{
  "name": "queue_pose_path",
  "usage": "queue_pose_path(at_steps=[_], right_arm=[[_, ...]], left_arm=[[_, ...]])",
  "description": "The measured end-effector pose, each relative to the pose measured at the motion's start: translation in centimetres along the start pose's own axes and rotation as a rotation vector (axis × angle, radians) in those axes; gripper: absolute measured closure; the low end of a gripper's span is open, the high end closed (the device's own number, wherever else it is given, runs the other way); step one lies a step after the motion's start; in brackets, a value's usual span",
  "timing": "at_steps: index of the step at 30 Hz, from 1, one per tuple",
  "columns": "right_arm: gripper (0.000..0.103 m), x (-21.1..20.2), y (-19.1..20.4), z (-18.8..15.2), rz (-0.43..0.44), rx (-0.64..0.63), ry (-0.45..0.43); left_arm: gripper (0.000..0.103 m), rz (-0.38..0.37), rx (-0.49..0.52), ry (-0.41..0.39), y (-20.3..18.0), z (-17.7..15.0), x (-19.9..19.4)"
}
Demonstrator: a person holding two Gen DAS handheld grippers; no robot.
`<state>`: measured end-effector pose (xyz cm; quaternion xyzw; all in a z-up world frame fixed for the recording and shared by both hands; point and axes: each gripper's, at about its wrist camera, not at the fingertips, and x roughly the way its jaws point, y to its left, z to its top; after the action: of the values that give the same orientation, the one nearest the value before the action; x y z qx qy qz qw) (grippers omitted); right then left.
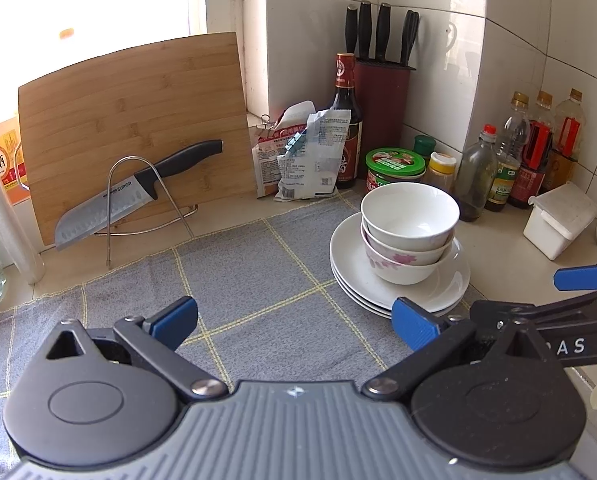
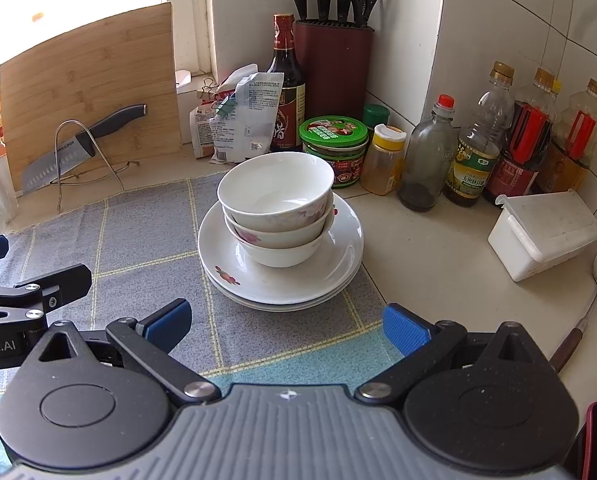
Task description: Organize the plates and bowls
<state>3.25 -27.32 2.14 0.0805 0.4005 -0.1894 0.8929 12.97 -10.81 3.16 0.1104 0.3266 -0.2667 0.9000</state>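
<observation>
Right wrist view: bowls (image 2: pixel 276 208) are seen nested on stacked plates (image 2: pixel 280 276) just ahead of the right tool (image 2: pixel 284 326), spread wide, empty; left tool (image 1: pixel 294 322) likewise. Stacking appears finished; withdrawal or repositioning is judged next.

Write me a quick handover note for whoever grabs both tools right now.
Left tool: open, empty, over the grey cloth.
Right tool: open, empty, facing the stack.
Bowls: nested, sitting on the stacked plates at the cloth's right edge.
Done: plates and bowls look gathered into one pile.
Left: possibly nothing; otherwise relocating the pile, taking care the bowls don't slide off.
</observation>
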Motion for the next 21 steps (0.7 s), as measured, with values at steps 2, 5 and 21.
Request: queue_pose_path(at_steps=[2,5,21], right_arm=[[0.000,0.01,0.01,0.01,0.000,0.000,0.001],[0.000,0.02,0.01,0.01,-0.001,-0.001,-0.001],[0.000,-0.17,0.09,-0.06,-0.007,-0.001,-0.002]], left_arm=[[0.001,0.001,0.002,0.000,-0.05,0.01,0.02],[0.001,0.000,0.003,-0.001,0.04,0.00,0.01],[0.001,-0.009,0.001,0.004,0.13,0.00,-0.01]])
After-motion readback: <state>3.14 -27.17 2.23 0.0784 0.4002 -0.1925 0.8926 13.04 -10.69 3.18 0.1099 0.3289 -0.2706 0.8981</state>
